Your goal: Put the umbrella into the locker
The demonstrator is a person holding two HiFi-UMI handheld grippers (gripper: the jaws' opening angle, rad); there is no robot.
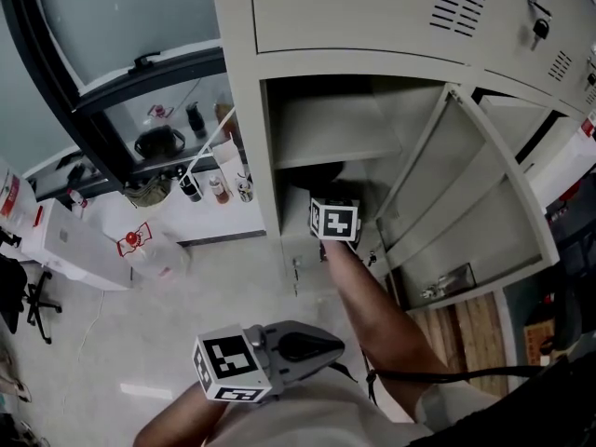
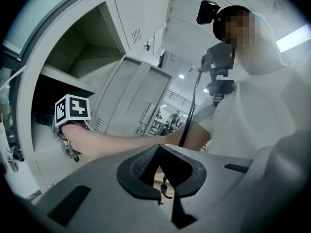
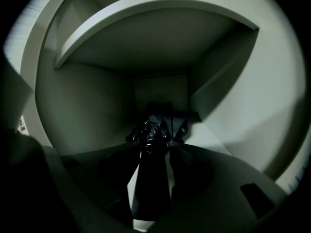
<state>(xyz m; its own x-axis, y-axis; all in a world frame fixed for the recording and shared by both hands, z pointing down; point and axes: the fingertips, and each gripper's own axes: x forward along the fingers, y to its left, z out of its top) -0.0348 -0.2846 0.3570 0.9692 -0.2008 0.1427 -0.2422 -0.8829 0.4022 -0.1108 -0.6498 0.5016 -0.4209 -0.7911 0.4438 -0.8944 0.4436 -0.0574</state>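
Room: pale floor point(image 1: 214, 287) seen from above, with a tall grey metal locker point(image 1: 244, 110) ahead and a dark-framed window to the left.
Locker: one compartment is open. Its door point(image 1: 466, 184) is swung out to the right, and a shelf point(image 1: 326, 128) crosses the inside near the top.
Umbrella: black and folded, it lies on the compartment floor under the shelf, with its bunched fabric point(image 3: 163, 125) near the back wall. In the head view only a dark shape point(image 1: 321, 177) shows, just beyond the marker cube.
Right gripper: this claw point(image 3: 151, 152) reaches into the compartment on an outstretched bare arm and points slightly downward.
Right jaws: they are spread fairly wide. A dark length of the umbrella runs back between them, with its round end at the tips. Pale slivers show on both sides, so the pads do not press on it.
Left gripper: this claw point(image 2: 160, 169) is held low and close to the person's body, well back from the locker and turned toward the open door.
Left jaws: the black pads meet, and nothing is between them.
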